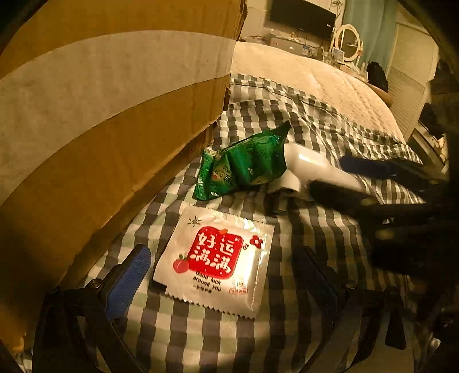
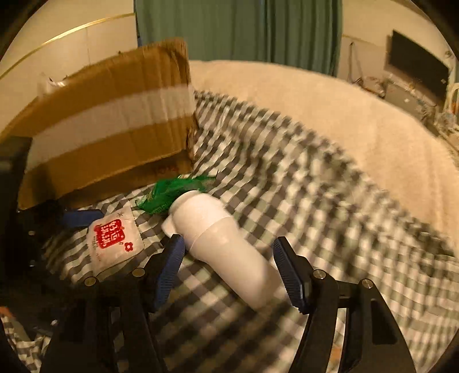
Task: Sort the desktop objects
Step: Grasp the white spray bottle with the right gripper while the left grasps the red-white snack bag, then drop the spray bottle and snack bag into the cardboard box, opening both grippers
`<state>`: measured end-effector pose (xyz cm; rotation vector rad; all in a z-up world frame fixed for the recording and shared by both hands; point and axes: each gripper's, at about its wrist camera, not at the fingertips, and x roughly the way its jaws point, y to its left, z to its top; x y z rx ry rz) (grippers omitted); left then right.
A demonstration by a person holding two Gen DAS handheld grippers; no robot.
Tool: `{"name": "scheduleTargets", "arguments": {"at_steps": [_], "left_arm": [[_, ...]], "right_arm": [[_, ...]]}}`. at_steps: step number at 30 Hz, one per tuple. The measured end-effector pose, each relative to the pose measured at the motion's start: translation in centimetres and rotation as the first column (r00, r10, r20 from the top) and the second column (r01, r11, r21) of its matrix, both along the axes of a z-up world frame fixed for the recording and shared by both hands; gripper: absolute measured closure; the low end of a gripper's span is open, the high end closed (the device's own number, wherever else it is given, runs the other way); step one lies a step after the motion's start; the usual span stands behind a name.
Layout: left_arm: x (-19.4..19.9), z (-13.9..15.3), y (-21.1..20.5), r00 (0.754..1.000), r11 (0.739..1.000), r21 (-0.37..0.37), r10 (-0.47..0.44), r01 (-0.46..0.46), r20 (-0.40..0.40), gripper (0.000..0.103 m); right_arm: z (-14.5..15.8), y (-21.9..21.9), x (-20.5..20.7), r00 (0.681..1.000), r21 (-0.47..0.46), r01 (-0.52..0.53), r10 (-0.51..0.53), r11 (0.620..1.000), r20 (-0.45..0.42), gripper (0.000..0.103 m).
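A white sachet [image 1: 218, 258] with a red label lies flat on the checked cloth [image 1: 315, 244], and my left gripper [image 1: 226, 275] stands open astride it. Just beyond it sits a crumpled green snack bag [image 1: 243, 166], touching a white cylindrical device [image 1: 309, 166]. In the right wrist view the white device [image 2: 226, 246] lies on its side between the fingers of my right gripper [image 2: 229, 258], which is open with one blue pad on each side of it. The sachet [image 2: 113, 239] and the green bag [image 2: 169, 195] show to its left.
A tall cardboard box [image 1: 100, 100] with a pale tape band stands close on the left, against the cloth's edge. A cream mattress [image 1: 315, 74] stretches behind. A dark screen [image 1: 301, 17] and a round mirror [image 1: 348, 41] stand far back.
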<state>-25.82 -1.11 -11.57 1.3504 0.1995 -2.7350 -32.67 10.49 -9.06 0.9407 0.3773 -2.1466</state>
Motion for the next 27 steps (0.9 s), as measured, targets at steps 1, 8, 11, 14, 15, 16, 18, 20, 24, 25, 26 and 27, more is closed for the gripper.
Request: {"name": "scheduleTargets", "arguments": {"at_steps": [1, 8, 11, 14, 15, 16, 18, 20, 24, 25, 26, 27], "left_arm": [[-0.1, 0.0, -0.1, 1.0, 1.0, 0.006, 0.001, -0.001, 0.004, 0.002], [-0.1, 0.7, -0.9, 0.999, 0.999, 0.025, -0.043, 0.042, 0.008, 0.069], [0.2, 1.2, -1.0, 0.997, 0.997, 0.053, -0.063, 0.061, 0.037, 0.094], [1.2, 1.8, -0.9, 0.997, 0.995, 0.079, -0.071, 0.067, 0.045, 0.097], [2.0, 2.2, -0.8, 0.996, 0.994, 0.081, -0.083, 0.079, 0.045, 0.098], [2.6, 2.6, -0.5, 0.995, 0.993, 0.08, -0.095, 0.092, 0.043, 0.098], [3.9, 4.0, 0.1, 0.992, 0.99, 0.078, -0.122, 0.12, 0.025, 0.098], [4.7, 5.7, 1.0, 0.99, 0.988, 0.062, -0.144, 0.144, -0.007, 0.098], [6.9, 11.5, 2.0, 0.973, 0.98, 0.028, -0.193, 0.198, -0.125, 0.098], [7.5, 12.8, 2.0, 0.969, 0.979, 0.019, -0.197, 0.202, -0.149, 0.098], [8.0, 14.0, 1.9, 0.966, 0.98, 0.004, -0.197, 0.201, -0.167, 0.098], [8.5, 15.3, 1.7, 0.963, 0.98, -0.011, -0.196, 0.198, -0.184, 0.098]], "right_arm": [[-0.3, -0.2, -0.2, 1.0, -0.01, -0.009, 0.009, 1.0, 0.01, 0.039], [-0.1, 1.3, 1.5, 0.996, 0.013, 0.059, -0.06, 0.998, 0.059, 0.071], [0.5, 3.7, 3.7, 0.99, 0.031, 0.118, -0.12, 0.993, 0.075, 0.071], [1.7, 6.2, 6.4, 0.982, 0.042, 0.164, -0.167, 0.986, 0.086, 0.071], [2.2, 6.8, 7.2, 0.98, 0.046, 0.178, -0.182, 0.983, 0.081, 0.071], [2.9, 7.5, 8.4, 0.978, 0.051, 0.19, -0.194, 0.98, 0.08, 0.071], [4.2, 8.4, 10.2, 0.975, 0.05, 0.208, -0.211, 0.977, 0.067, 0.071], [6.1, 8.7, 12.0, 0.974, 0.046, 0.217, -0.22, 0.975, 0.058, 0.072], [10.9, 7.9, 14.1, 0.977, 0.044, 0.212, -0.212, 0.976, -0.007, 0.103], [12.1, 7.3, 14.4, 0.978, 0.041, 0.208, -0.207, 0.977, -0.017, 0.103], [13.5, 6.6, 14.9, 0.979, 0.038, 0.202, -0.201, 0.979, -0.038, 0.103], [14.4, 6.2, 15.3, 0.98, 0.045, 0.192, -0.19, 0.98, -0.053, 0.103]]}}
